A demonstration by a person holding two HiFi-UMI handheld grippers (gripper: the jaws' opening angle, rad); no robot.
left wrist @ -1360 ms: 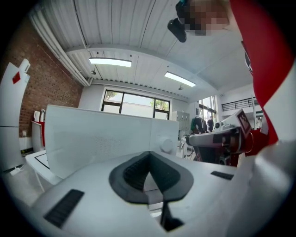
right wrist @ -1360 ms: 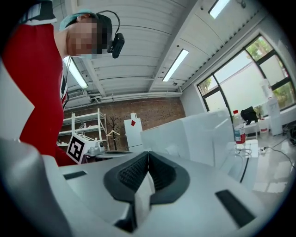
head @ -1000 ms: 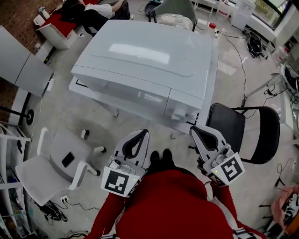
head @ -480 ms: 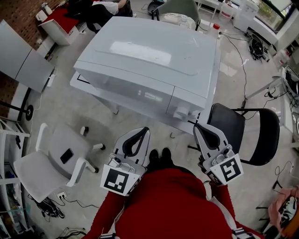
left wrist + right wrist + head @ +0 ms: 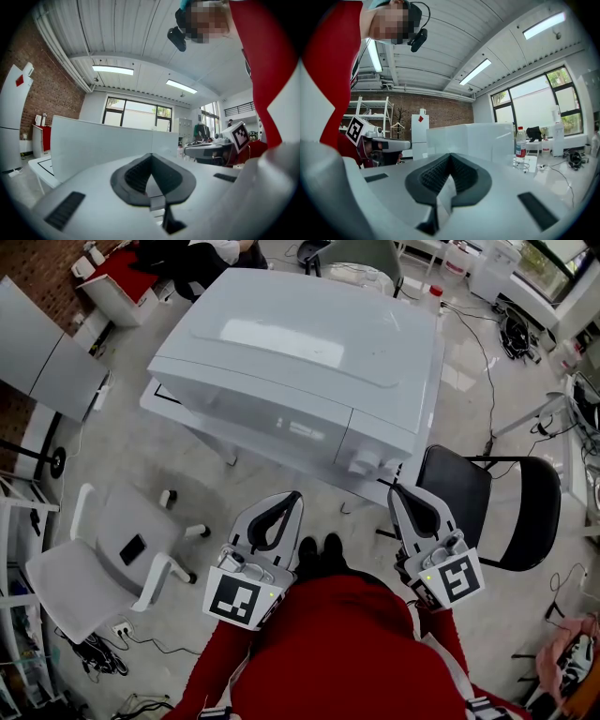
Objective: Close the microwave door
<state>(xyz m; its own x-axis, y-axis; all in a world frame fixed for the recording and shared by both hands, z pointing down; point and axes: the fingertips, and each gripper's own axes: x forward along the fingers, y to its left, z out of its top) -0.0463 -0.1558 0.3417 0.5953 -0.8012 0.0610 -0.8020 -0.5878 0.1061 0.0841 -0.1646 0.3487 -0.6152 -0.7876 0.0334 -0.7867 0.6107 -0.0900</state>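
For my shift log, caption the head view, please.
Left gripper and right gripper, both shut and empty, held short of the white microwave.

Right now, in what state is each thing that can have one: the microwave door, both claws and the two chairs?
Large white box-shaped microwave: door looks shut, flush with the front.
Left claw: shut, holding nothing.
Right claw: shut, holding nothing.
Black folding chair: unfolded, standing.
White swivel chair: upright, dark flat object on its seat.

The left gripper (image 5: 290,499) and right gripper (image 5: 400,493) sit low against the torso (image 5: 347,652), side by side, pointing forward, jaws pressed together, empty.
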